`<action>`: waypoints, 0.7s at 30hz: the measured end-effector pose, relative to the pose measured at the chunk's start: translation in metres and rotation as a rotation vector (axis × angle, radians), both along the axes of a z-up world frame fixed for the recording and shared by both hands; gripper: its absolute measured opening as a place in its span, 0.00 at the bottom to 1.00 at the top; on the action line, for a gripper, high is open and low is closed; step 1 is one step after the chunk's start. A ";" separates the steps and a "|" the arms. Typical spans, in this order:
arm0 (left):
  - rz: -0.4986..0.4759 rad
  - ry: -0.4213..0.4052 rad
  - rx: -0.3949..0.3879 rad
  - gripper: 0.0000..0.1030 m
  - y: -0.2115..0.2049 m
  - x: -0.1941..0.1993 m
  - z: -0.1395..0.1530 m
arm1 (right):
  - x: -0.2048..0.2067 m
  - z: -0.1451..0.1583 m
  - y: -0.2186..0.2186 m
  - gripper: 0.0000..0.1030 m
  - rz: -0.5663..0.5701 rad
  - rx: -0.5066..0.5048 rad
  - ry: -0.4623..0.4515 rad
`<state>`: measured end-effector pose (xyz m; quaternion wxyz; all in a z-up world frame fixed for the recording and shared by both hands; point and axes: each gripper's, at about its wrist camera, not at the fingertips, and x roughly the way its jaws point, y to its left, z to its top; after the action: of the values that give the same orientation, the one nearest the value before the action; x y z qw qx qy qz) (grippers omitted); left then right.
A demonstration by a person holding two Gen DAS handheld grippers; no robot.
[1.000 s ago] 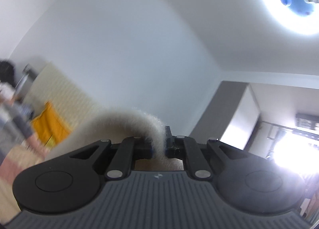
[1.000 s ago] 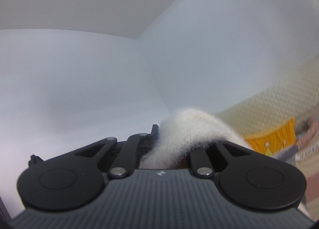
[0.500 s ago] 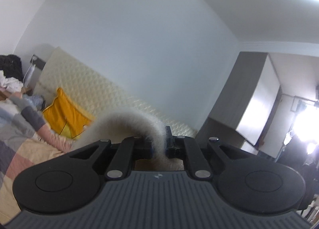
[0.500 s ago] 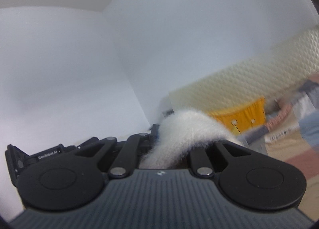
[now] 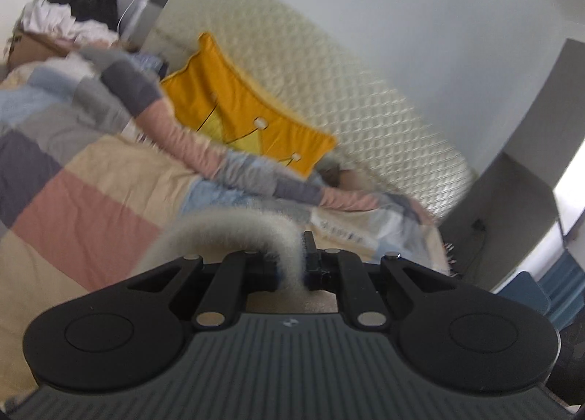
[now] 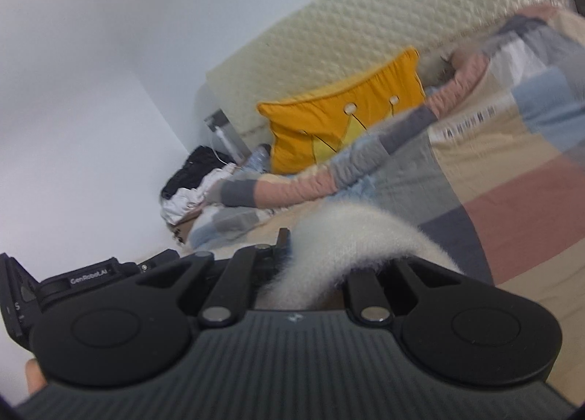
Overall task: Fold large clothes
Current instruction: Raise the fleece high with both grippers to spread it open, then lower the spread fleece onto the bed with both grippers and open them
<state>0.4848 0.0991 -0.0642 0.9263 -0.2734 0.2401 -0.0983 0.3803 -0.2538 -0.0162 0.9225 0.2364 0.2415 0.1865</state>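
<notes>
My left gripper and right gripper each pinch the soft, limp cream fleece garment at its edge; it sags.

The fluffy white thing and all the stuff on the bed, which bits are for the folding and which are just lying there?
For the folding:
- fluffy white garment, pinched at two spots
- left tool, shut on it
- right tool, shut on it

Just lying there:
- yellow pillow
- patchwork quilt
- pile of clothes in the corner
</notes>
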 end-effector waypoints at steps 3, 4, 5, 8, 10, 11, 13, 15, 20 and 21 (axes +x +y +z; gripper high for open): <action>-0.017 0.029 0.100 0.12 -0.005 0.067 -0.052 | 0.034 -0.041 -0.002 0.14 -0.011 0.028 0.035; -0.027 0.030 0.152 0.12 -0.009 0.077 -0.063 | 0.046 -0.057 -0.002 0.14 -0.008 0.030 0.042; -0.039 0.035 0.185 0.12 -0.011 0.089 -0.075 | 0.057 -0.071 -0.001 0.14 -0.007 0.019 0.050; -0.047 0.111 0.206 0.13 -0.015 0.130 -0.121 | 0.094 -0.113 0.000 0.14 -0.006 -0.028 0.110; -0.047 0.161 0.205 0.13 -0.016 0.153 -0.147 | 0.116 -0.138 0.000 0.14 -0.007 -0.039 0.146; -0.047 0.181 0.205 0.14 -0.017 0.162 -0.159 | 0.124 -0.149 0.000 0.14 -0.005 -0.048 0.164; -0.047 0.216 0.206 0.15 -0.017 0.175 -0.179 | 0.136 -0.167 -0.001 0.14 -0.005 -0.055 0.194; -0.053 0.241 0.219 0.15 -0.019 0.184 -0.195 | 0.142 -0.180 0.000 0.14 0.016 -0.070 0.204; -0.091 0.239 0.200 0.20 -0.014 0.173 -0.196 | 0.139 -0.186 -0.005 0.17 0.050 -0.046 0.193; -0.091 0.247 0.191 0.30 -0.011 0.170 -0.193 | 0.137 -0.184 -0.006 0.25 0.053 -0.033 0.196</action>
<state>0.6547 0.0881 -0.2573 0.9061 -0.1829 0.3724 -0.0823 0.5177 -0.2596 -0.2000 0.8930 0.2315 0.3399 0.1828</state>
